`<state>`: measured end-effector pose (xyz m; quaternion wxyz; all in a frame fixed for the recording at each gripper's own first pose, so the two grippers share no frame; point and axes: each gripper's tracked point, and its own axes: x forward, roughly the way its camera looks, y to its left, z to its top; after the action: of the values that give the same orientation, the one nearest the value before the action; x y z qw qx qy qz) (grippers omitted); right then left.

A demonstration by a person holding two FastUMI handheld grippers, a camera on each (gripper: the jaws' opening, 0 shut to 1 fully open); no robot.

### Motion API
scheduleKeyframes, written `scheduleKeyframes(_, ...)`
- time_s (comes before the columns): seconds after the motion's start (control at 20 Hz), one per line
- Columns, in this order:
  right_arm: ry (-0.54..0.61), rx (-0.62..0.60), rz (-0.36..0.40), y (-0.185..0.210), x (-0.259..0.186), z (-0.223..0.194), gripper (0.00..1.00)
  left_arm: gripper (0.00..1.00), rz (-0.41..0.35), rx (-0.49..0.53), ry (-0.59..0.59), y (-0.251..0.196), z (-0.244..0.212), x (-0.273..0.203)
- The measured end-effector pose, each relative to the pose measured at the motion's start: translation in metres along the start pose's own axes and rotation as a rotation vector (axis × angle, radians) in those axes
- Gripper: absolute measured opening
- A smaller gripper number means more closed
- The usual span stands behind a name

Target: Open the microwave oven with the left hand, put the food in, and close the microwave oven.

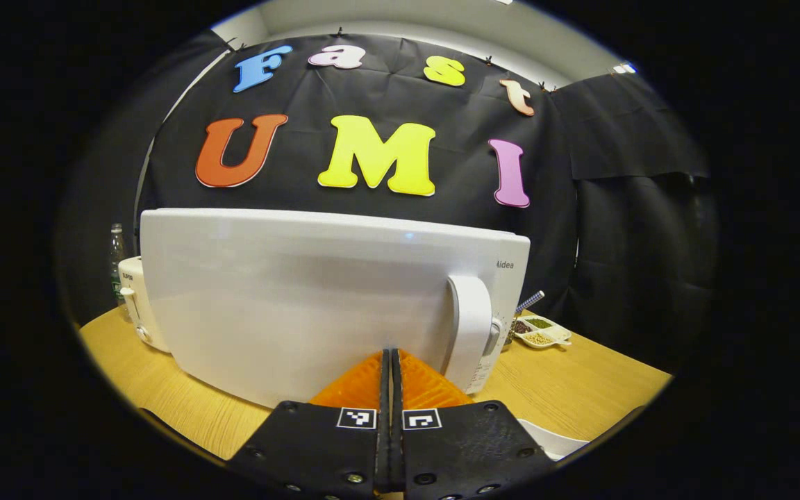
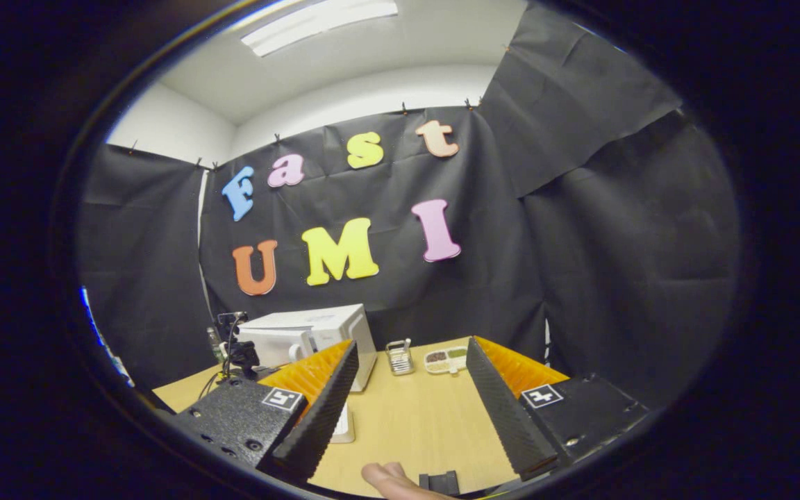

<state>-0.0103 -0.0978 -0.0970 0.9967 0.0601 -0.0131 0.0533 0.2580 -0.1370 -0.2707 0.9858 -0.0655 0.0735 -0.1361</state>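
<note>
In the left gripper view the left gripper sits at 6 o'clock with its orange fingers pressed together and nothing between them, tips right up against the lower edge of the microwave door. That white door is closed and faces the camera, its upright handle at about 4 o'clock from the door's middle, and a small grey brand mark, too small to read surely, sits at the door's top right corner. A white edge, perhaps a plate, peeks out at 5 o'clock beside the gripper body. Past the handle, at 3 o'clock, a divided white tray holds dark, green and pale grains or beans in separate compartments, with a striped stick rising just behind it. At 9 o'clock a white appliance stands against the microwave's side, a clear bottle behind it. In the right gripper view the right gripper at 6 o'clock is spread wide and holds nothing; a fingertip shows at the bottom edge beside a small black block. A white object lies on the table by the left-hand finger. Farther off, at 11 o'clock, the microwave stands on the table, a black device with cables to its left, a small metal rack and the tray to its right. The table is pale wood; black cloth walls the booth, with a white ceiling and a strip light above.
</note>
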Motion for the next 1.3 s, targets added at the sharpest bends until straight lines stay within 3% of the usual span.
scheduleKeyframes(0.4,0.029,0.015,-0.017,-0.021,0.011,-0.017,0.99,0.03,0.053,-0.023,0.023,-0.007,0.008,0.033)
scheduleKeyframes(0.6,0.035,0.012,-0.026,-0.021,0.009,-0.020,0.99,0.03,0.067,-0.007,0.037,-0.006,0.008,0.032)
scheduleKeyframes(0.95,0.043,-0.006,-0.047,-0.007,-0.002,-0.016,0.99,0.00,0.046,-0.086,0.139,-0.024,0.020,0.005)
scheduleKeyframes(1.1,0.060,-0.012,-0.044,0.004,-0.002,-0.019,0.99,0.45,0.048,-0.055,0.118,-0.027,0.044,-0.037)
scheduleKeyframes(1.15,0.067,-0.017,-0.042,0.008,-0.003,-0.020,0.99,0.49,0.053,-0.030,0.105,-0.025,0.052,-0.051)
scheduleKeyframes(1.3,0.074,-0.029,-0.034,0.020,-0.007,-0.018,0.99,0.94,0.045,-0.015,0.064,-0.031,0.079,-0.096)
